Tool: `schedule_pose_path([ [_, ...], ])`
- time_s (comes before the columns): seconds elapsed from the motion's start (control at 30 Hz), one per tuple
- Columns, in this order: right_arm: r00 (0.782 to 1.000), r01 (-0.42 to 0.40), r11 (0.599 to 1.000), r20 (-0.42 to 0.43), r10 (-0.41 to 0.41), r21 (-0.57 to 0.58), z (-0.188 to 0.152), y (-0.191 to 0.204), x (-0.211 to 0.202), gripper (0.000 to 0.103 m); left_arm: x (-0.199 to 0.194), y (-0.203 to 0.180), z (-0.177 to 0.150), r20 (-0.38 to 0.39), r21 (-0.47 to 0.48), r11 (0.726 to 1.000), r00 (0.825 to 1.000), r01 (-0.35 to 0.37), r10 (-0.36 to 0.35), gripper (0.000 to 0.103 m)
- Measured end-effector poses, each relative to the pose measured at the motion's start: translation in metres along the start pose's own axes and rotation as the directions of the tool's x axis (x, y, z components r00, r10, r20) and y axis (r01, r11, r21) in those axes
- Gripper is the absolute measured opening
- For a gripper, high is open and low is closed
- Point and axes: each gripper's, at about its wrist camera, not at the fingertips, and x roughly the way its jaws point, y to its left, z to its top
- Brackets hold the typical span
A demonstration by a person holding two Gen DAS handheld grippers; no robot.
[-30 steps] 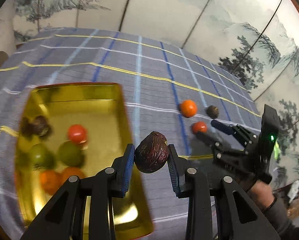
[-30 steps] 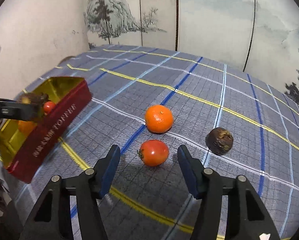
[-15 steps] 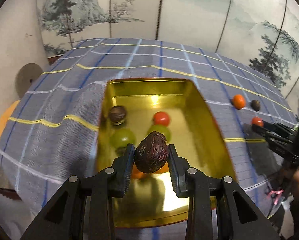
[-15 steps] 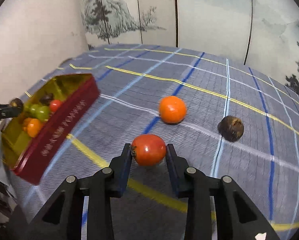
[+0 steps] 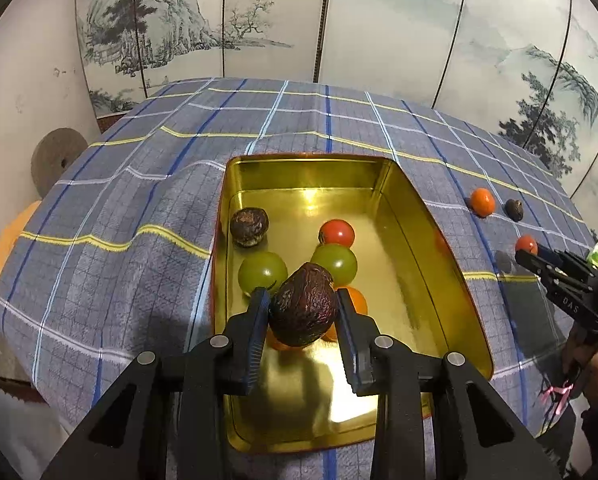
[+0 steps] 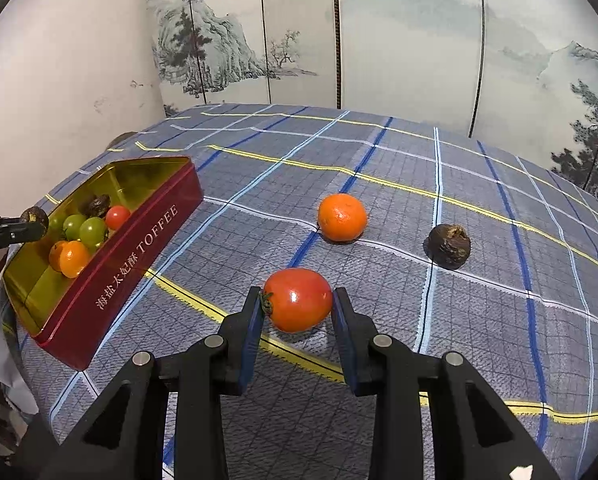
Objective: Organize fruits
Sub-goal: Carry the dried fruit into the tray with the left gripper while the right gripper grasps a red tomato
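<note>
My left gripper [image 5: 302,312] is shut on a dark wrinkled passion fruit [image 5: 304,310] and holds it above the gold inside of the red toffee tin [image 5: 439,280]. In the tin lie another dark fruit [image 5: 249,226], a red tomato [image 5: 336,233], two green fruits [image 5: 262,272] and oranges [image 6: 74,258]. My right gripper [image 6: 297,306] is shut on a red tomato [image 6: 297,300] just above the checked cloth. An orange [image 6: 342,217] and a dark fruit [image 6: 449,246] lie on the cloth beyond it.
The tin [image 6: 139,248] stands at the table's left end, near the cloth's edge. A painted folding screen [image 6: 379,40] stands behind the table. A white wall [image 6: 59,80] is at the left.
My left gripper carried the dark fruit leftward from beside the tin to over it. My right gripper closed on the red tomato and lifted it slightly.
</note>
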Motion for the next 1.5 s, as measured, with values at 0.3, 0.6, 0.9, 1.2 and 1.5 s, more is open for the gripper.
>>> schedule_pose_path([
  [0.3, 1.000, 0.008, 1.000, -0.004, -0.008, -0.008, 0.000, 0.001, 0.001, 0.031, 0.015, -0.002, 0.015, 0.022, 0.038, 0.999, 0.999, -0.038, 0.038, 0.034],
  [0.6, 1.000, 0.013, 1.000, -0.010, -0.013, -0.013, -0.001, 0.002, 0.001, 0.031, 0.029, -0.002, 0.024, 0.023, 0.056, 0.996, 0.998, -0.066, 0.065, 0.034],
  [0.9, 1.000, 0.021, 1.000, -0.020, -0.021, -0.022, -0.001, 0.003, 0.004, 0.031, 0.034, 0.000, 0.027, 0.042, 0.074, 0.990, 0.992, -0.122, 0.119, 0.034],
  [1.2, 1.000, 0.021, 1.000, -0.020, -0.022, -0.023, -0.001, 0.003, 0.004, 0.031, 0.038, -0.001, 0.028, 0.051, 0.090, 0.983, 0.986, -0.162, 0.158, 0.035],
  [1.5, 0.999, 0.025, 0.999, -0.024, -0.025, -0.031, -0.002, 0.004, 0.005, 0.031, 0.033, -0.003, 0.030, 0.076, 0.098, 0.975, 0.979, -0.198, 0.191, 0.037],
])
